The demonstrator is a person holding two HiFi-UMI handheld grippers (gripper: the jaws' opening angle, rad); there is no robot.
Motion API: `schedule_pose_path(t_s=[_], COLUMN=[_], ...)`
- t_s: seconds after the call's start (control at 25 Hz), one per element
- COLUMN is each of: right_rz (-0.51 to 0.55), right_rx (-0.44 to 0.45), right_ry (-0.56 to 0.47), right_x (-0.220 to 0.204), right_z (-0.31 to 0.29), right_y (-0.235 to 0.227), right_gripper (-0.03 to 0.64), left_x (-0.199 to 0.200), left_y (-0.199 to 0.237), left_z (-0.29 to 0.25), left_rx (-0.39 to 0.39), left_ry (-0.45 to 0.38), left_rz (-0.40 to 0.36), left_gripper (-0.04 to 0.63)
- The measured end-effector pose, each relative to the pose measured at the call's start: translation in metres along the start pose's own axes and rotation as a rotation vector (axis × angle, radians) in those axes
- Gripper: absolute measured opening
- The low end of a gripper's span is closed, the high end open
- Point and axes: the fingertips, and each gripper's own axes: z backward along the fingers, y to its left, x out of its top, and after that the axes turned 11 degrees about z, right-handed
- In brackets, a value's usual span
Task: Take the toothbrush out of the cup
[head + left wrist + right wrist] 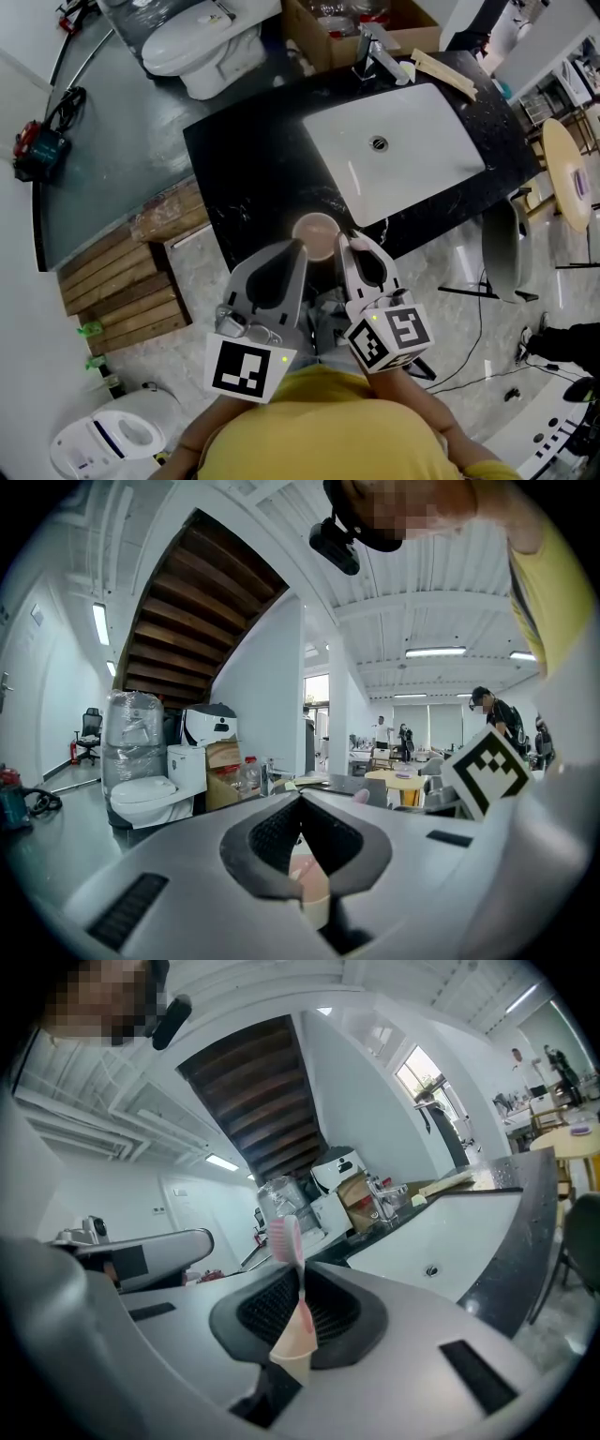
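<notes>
Left gripper (300,803) looks pinched on the cup (314,234) rim, at the counter (244,178) edge. Right gripper (298,1279) is clamped on the toothbrush (286,1237) handle, which stands in the cup. Light, stiff, slick plastic, I'd guess, so hold mid-handle.

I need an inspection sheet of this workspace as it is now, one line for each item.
Surface: black countertop with a white sink set in it.
Job's things: cup at the counter's front edge; pink toothbrush standing in it.
Clutter: faucet and wooden strips behind the sink.
Grippers: left gripper jaws closed, seemingly on the cup's rim; right gripper jaws closed on the toothbrush handle.
Cables: cables on the floor, right side.
Surroundings: toilet, cardboard box, wooden planks on the floor.
</notes>
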Motion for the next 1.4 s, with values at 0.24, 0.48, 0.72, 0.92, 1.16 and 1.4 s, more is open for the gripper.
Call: schedule_pose_path(t_s=[0.24,0.48,0.72,0.92,1.16,1.4], right_rz=[0.14,0.235,0.326,0.397,0.41,0.443], right_rx=[0.027,0.034,0.039,0.057,0.086,0.121], right_ry=[-0.019,-0.019,-0.011,-0.016,-0.008,0.005], right_x=[0.021,0.033,0.043,0.056,0.073,0.085], right_z=[0.006,0.011,0.016,0.021,0.03,0.04], right_y=[0.012,0.021,0.026,0.034,0.043,0.056], right_gripper=[0.035,0.035,0.035,0.035,0.035,0.035], left_x=[0.005,0.008,0.011,0.019,0.03,0.037], left_y=[-0.004,-0.006,-0.008,-0.013,-0.018,-0.024], left_z=[0.002,0.004,0.004,0.004,0.009,0.015], left_rx=[-0.005,-0.011,-0.015,-0.024,-0.025,-0.039], left_ry=[-0.015,-0.028,-0.036,-0.06,-0.084,-0.091], left_rz=[-0.005,-0.019,-0.025,-0.033,-0.042,-0.054], left_gripper=[0.011,0.011,0.011,0.011,0.011,0.009])
